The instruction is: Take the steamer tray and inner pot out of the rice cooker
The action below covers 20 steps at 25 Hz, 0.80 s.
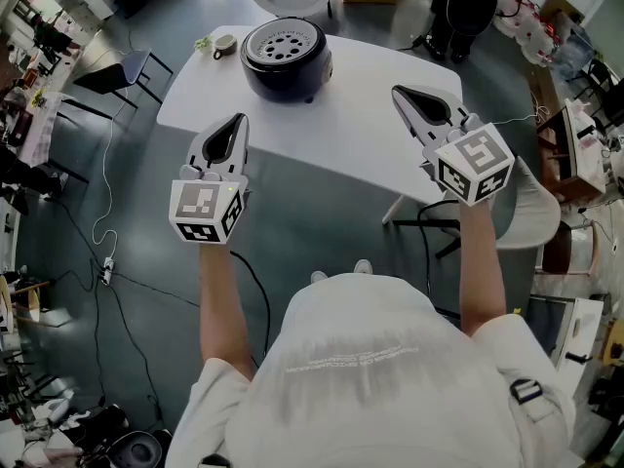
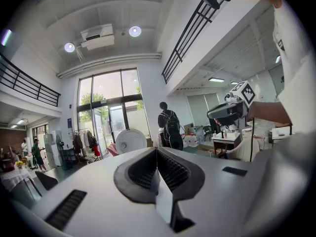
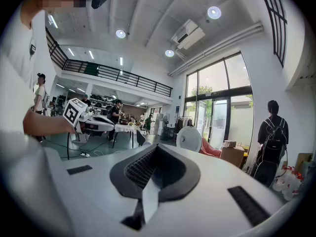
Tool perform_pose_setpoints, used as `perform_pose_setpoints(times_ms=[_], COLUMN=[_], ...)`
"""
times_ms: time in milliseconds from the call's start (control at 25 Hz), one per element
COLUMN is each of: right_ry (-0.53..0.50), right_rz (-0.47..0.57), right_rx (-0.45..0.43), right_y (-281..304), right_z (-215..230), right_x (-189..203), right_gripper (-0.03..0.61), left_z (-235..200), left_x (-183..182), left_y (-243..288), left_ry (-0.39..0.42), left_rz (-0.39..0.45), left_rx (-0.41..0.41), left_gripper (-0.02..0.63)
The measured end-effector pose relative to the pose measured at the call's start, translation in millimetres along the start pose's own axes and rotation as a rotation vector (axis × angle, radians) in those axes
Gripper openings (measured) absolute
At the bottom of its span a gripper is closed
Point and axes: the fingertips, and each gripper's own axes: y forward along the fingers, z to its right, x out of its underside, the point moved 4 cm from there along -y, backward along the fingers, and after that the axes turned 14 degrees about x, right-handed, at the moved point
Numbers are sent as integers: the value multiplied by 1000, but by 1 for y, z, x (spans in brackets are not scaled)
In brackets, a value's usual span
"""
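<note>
One thing is hidden: the inner pot, beneath the steamer tray (image 1: 284, 43), a grey perforated disc seated in the dark, round rice cooker (image 1: 289, 74) at the worktop's (image 1: 370, 115) far side. The left tool (image 1: 234, 125) and right tool (image 1: 405, 96), jaws pressed together and empty, hover on outstretched arms, well short of the cooker.

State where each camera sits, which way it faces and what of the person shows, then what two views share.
Head view: on the head, facing steeply down at the table and rice cooker; shows shirt, arms, left tongs and right tongs, shut.
Left gripper view: on the left tongs, facing the windows; shows its shut jaws, right arm.
Right gripper view: on the right tongs, facing the hall; shows its shut jaws, left arm.
Shared: both gripper views show the white fan and a backpack wearer.
</note>
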Motion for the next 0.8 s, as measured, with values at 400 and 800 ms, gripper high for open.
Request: perform_pose_setpoints(times_ms=[400, 800], right_ry=[-11, -51], right_rz=[-16, -73], right_rx=[-9, -13], right_y=[1, 3], right_z=[-6, -20], right_x=[7, 16], right_gripper=[23, 23], left_z=[7, 8], left_x=[2, 12], left_y=[1, -7], left_ry=[-10, -32], left_rz=[-14, -17], left_rx=[30, 46], left_gripper=[17, 17])
